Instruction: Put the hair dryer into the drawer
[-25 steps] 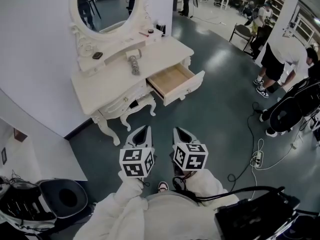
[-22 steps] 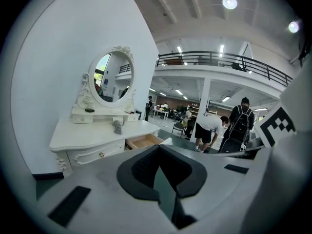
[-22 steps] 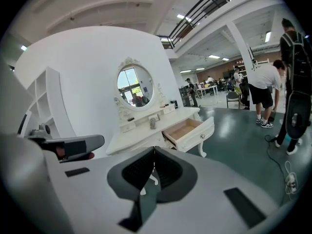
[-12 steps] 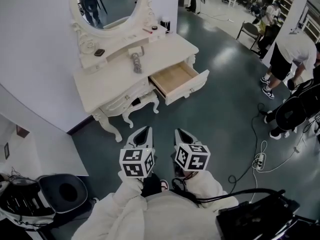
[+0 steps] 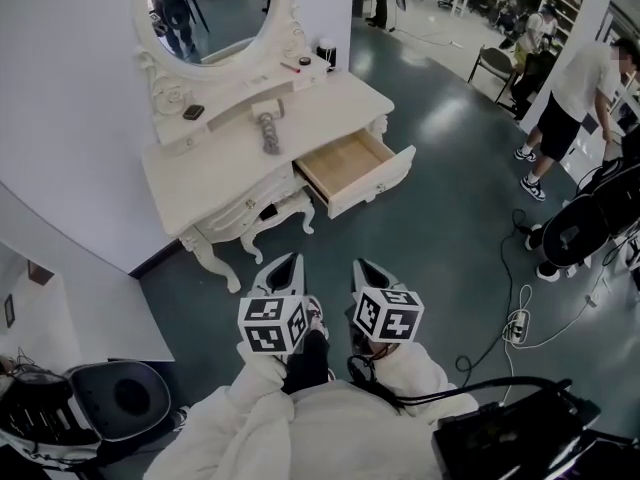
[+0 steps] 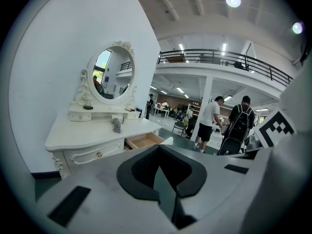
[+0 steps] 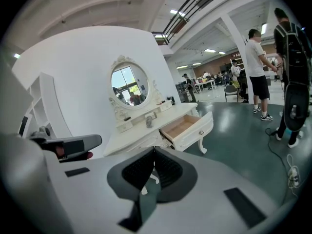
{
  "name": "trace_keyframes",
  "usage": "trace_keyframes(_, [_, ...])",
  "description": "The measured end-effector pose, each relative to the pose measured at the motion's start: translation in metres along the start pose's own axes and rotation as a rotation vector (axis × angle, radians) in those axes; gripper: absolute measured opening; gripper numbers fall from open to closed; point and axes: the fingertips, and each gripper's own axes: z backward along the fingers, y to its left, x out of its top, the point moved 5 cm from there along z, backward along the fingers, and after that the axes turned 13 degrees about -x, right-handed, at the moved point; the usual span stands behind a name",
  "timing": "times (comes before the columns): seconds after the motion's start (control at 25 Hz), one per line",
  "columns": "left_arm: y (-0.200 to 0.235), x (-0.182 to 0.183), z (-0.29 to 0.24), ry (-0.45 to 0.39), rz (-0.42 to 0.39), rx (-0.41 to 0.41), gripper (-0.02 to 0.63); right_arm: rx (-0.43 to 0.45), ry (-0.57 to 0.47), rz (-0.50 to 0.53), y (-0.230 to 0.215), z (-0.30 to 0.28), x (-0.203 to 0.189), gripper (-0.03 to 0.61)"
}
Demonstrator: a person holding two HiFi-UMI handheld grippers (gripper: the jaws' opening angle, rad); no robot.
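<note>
You're holding both grippers side by side, close in front of your body and tipped slightly downward. Your left gripper (image 5: 284, 266) has its jaws pressed together with nothing in them, and your right gripper (image 5: 364, 269) is the same. Your arms (image 5: 238, 416) are tucked in near you.

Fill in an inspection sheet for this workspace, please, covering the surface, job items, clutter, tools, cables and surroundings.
Surface: white dressing table, top mostly bare, oval mirror behind it.
Job's things: hair dryer lies on the tabletop; drawer stands pulled open and looks empty.
Clutter: small dark object and dark jar on the mirror shelf.
Tools: left tool and right tool are both shut and empty, held over the floor short of the table.
Cables: power strip and cable on the floor at right.
Surroundings: person standing at right, chair beyond.
</note>
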Motion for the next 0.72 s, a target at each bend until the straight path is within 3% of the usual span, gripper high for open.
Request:
trace_keyframes(0.36, [0.032, 0.014, -0.032, -0.007, 0.011, -0.01, 0.006, 0.005, 0.003, 0.039, 0.015, -0.043, 0.025, 0.061])
trace_keyframes(0.72, [0.072, 0.054, -0.08, -0.028, 0.011, -0.004, 0.006, -0.001, -0.011, 0.053, 0.023, -0.093, 0.07, 0.061])
